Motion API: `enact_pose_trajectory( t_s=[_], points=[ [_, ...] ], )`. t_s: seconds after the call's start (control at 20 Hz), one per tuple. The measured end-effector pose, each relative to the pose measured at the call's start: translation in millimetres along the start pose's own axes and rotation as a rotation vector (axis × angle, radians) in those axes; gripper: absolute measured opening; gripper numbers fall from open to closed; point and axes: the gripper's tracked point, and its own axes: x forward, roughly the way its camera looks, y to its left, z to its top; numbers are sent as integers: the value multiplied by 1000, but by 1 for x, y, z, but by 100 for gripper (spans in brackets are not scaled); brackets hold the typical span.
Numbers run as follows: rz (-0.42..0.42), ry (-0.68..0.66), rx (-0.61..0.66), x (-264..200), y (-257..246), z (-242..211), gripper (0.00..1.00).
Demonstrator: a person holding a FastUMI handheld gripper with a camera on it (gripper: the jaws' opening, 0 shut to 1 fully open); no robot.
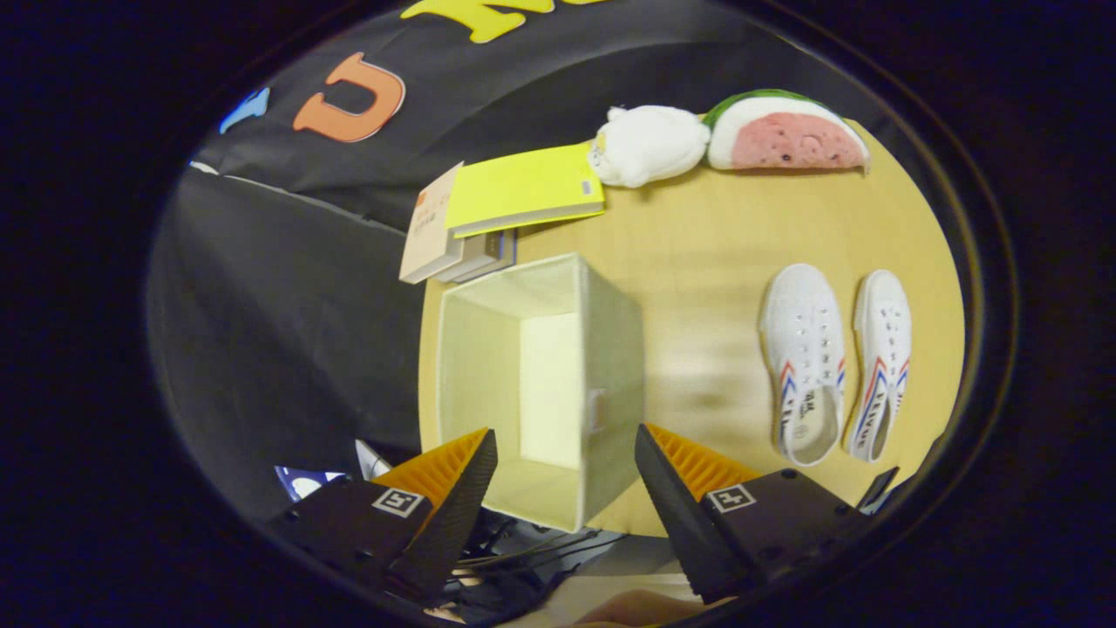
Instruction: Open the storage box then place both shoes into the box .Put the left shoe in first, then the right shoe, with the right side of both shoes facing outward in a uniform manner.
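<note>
Hovering wide apart and holding nothing, the gripper point(565, 467) framed the open storage box point(540, 384) on the table point(697, 262). Beside the box lay both shoes point(833, 362) (side by side, long axes parallel), toes pointing away from the fingers.

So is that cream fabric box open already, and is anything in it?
Open and empty: the storage box has no lid on and its bare inside shows. Both shoes lie on the table. The gripper is open.
</note>
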Motion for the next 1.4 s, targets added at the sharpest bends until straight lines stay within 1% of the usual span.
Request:
enact_pose_trajectory(
  t_s=[0.25, 0.4, 0.6, 0.75, 0.9, 1.0, 1.05, 1.1, 1.25, 1.3, 1.4],
  points=[
    [-166, -10, -3, -7, -93, 11, 100],
    [-237, 14, 24, -3, -144, 10, 100],
    [-290, 67, 11, 5, -197, 1, 100],
    [-319, 120, -10, 23, -219, -3, 100],
    [-353, 136, -20, 44, -235, 0, 99],
    [-392, 183, -60, 62, -246, -4, 85],
    [-397, 204, -75, 72, -247, -6, 77],
    [-391, 208, -77, 79, -246, -5, 75],
    [-350, 200, -100, 83, -241, -5, 53],
    [-373, 190, -86, 79, -245, -2, 46],
    [-353, 179, -44, 79, -246, -5, 20]
  ],
)
